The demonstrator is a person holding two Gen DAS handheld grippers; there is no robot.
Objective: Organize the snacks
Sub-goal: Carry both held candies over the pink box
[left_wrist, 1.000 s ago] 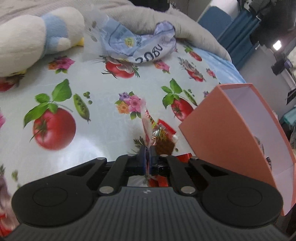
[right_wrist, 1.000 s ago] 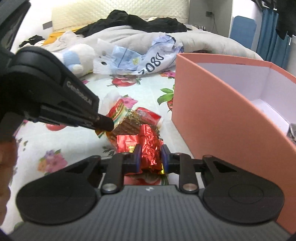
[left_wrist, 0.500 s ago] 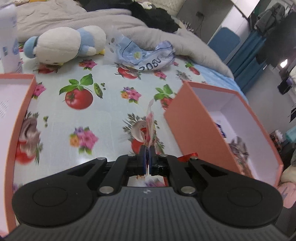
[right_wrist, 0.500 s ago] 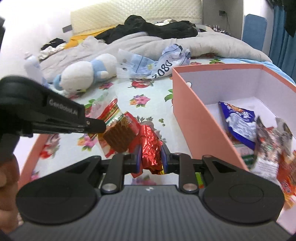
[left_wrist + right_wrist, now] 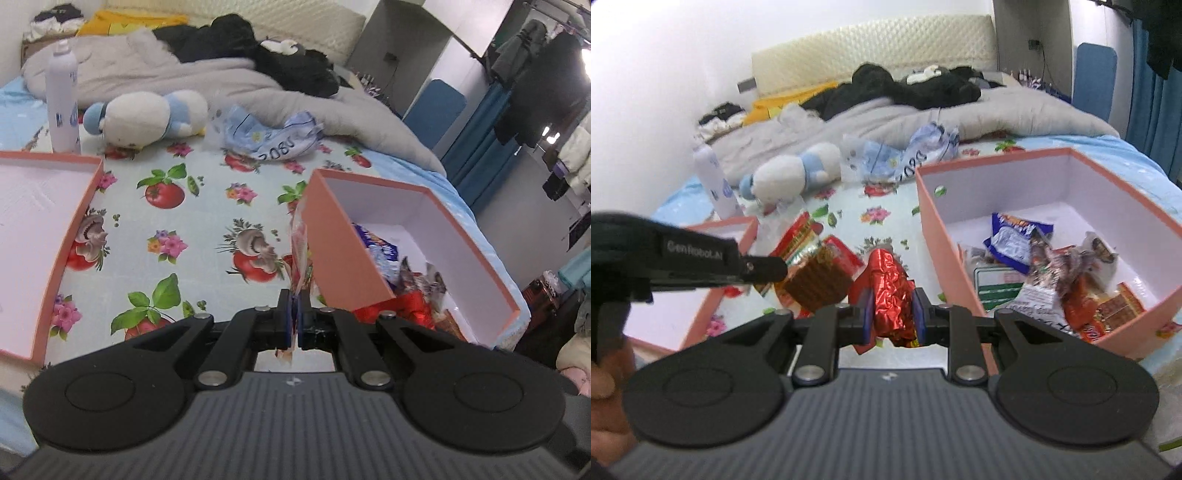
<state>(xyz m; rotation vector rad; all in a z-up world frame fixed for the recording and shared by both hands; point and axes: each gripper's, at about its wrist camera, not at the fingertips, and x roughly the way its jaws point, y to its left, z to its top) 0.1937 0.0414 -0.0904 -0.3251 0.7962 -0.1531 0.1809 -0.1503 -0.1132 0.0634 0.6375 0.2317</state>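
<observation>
Right wrist view: the right gripper is clenched on a red foil snack, held in the air at about 9 o'clock from the box, not yet over its rim. The foil is crumpled and looks light and soft; it should crush rather than slip, so a grip across its middle, as now, seems enough. At 10 o'clock from it the left gripper pinches a clear-wrapped wafer pack by one edge, so the pack hangs loose beside the foil snack. In the left wrist view that gripper has its fingers pressed tight on a thin flap of wrapper, edge-on to the lens. Judging by that, the film is slick and floppy, and the pack may swing or slide out if jerked; a hold nearer the wafer itself would be surer.

Count: two snacks in hand, one per gripper. One box at 3 o'clock holds a heap of packets, several, too tangled to count. One lid lies at 9 o'clock. One plush, one bottle and one crumpled bag sit at 12 o'clock.
</observation>
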